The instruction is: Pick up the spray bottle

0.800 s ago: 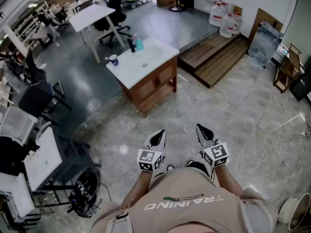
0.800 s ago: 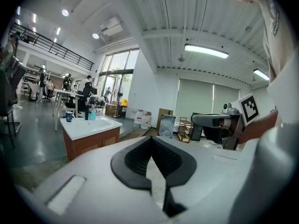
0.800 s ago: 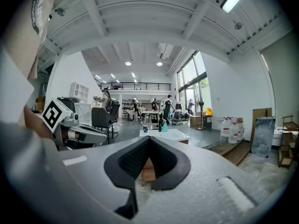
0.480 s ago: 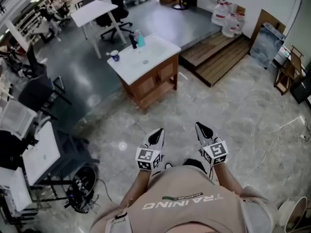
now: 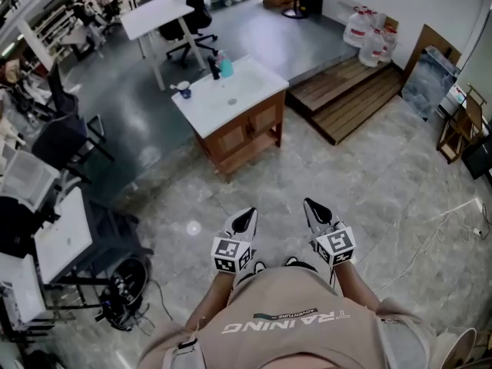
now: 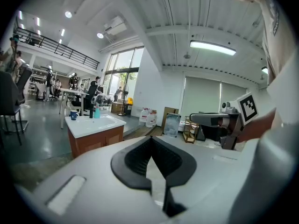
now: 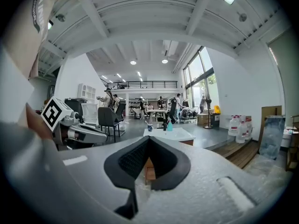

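Observation:
The teal spray bottle [image 5: 227, 68] stands at the back edge of a white sink top [image 5: 246, 98] on a wooden cabinet, far ahead of me across the floor. A dark tap [image 5: 214, 70] is beside it and a blue cup [image 5: 184, 92] sits at the left corner. The bottle is a small teal shape in the left gripper view [image 6: 96, 112] and in the right gripper view [image 7: 169, 125]. My left gripper [image 5: 245, 217] [image 6: 150, 139] and right gripper [image 5: 310, 206] [image 7: 148, 139] are held close to the person's body, both shut and empty, pointing toward the cabinet.
A wooden platform [image 5: 346, 91] with water jugs [image 5: 369, 33] lies at the back right. A white table [image 5: 157, 14] and office chairs stand behind the cabinet. Desks and a cart with cables [image 5: 69, 237] crowd the left. A cord [image 5: 430, 221] runs over the marble floor at right.
The head view has swung slightly, so the cabinet and table sit a little further right. Both grippers stay shut in front of the body, in nearly the same place.

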The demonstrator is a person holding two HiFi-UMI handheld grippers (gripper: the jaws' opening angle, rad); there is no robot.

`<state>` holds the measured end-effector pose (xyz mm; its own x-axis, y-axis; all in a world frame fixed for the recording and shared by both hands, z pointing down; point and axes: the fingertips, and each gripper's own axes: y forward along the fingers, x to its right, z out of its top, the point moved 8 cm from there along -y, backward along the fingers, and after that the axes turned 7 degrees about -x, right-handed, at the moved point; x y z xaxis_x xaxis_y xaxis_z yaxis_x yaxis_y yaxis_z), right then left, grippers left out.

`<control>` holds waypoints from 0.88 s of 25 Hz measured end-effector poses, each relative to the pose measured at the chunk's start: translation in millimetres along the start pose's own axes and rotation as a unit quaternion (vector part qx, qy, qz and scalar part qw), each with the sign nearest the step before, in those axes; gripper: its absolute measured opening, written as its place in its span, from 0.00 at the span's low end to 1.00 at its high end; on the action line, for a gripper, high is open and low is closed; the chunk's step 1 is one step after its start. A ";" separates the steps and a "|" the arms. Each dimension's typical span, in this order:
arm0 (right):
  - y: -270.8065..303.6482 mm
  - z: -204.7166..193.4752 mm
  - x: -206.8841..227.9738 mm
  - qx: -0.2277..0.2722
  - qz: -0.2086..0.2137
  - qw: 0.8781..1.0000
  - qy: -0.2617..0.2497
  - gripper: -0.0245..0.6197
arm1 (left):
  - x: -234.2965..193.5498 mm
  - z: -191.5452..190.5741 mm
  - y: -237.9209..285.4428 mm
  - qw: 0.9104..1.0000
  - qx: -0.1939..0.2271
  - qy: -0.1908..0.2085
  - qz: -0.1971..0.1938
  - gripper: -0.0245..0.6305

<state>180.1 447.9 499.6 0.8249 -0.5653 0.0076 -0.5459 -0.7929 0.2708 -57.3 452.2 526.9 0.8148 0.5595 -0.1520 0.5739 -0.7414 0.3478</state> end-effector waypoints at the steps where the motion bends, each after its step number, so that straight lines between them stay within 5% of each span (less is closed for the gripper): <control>1: -1.2 0.6 5.3 -0.001 0.001 1.000 0.000 0.04 | 3.7 2.6 4.3 1.000 0.000 0.001 -0.001 0.06; 13: -5.4 -33.6 50.0 -0.039 0.015 0.999 0.001 0.04 | 39.0 -11.0 53.9 0.999 -0.027 -0.025 -0.002 0.06; 22: 33.1 -38.0 65.4 -0.051 0.027 0.998 0.022 0.04 | 10.8 -0.7 83.4 0.999 -0.040 -0.025 -0.007 0.06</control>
<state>221.6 393.3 545.7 0.8014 -0.5944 0.0675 -0.5742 -0.7327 0.3654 -0.7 396.6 554.9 0.8106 0.5493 -0.2028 0.5789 -0.6998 0.4185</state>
